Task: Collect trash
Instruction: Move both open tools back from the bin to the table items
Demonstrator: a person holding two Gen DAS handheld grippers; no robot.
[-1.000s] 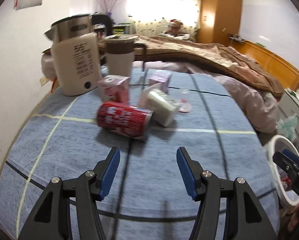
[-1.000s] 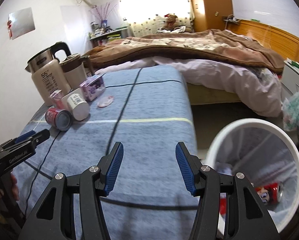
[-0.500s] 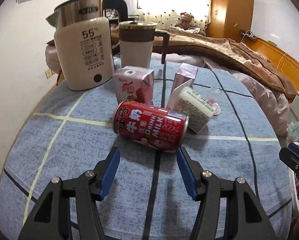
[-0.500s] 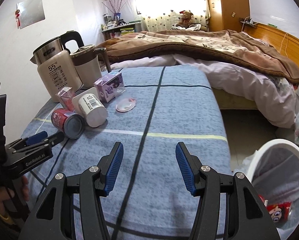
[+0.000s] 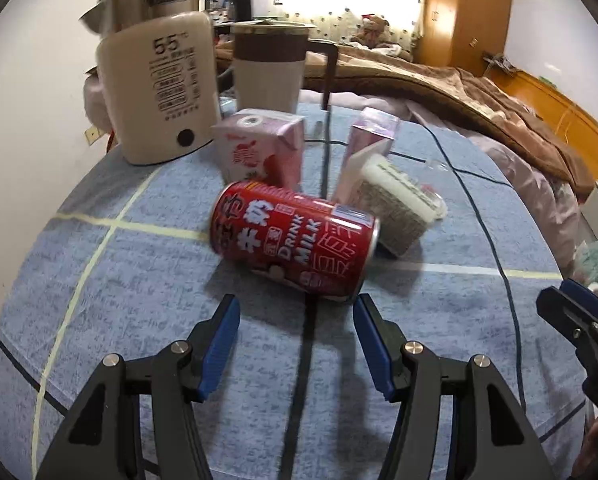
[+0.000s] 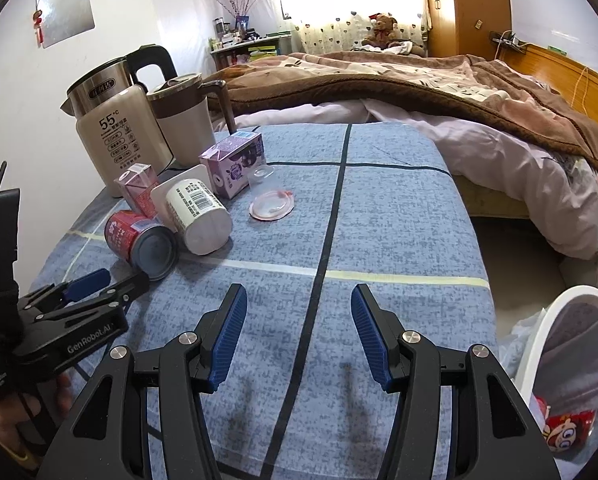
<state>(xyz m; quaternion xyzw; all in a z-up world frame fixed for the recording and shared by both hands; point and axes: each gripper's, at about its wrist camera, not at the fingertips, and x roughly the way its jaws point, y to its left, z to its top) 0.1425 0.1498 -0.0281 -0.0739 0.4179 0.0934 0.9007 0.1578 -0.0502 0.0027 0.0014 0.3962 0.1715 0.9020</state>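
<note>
One red can (image 6: 567,430) is already in the white bin (image 6: 555,312). The milk can (image 5: 295,240), cup (image 5: 399,204) and cartons are left on the table. Left gripper (image 5: 297,340) is spread empty right before the milk can; right gripper (image 6: 295,330) is empty too.

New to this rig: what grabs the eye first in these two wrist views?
The red milk can lies on its side on the blue checked tablecloth, just ahead of the open left gripper. Behind it cluster a tipped white cup, pink carton and purple carton, in front of the cream kettle. At the lower right, a white bin already holds a red can.
</note>
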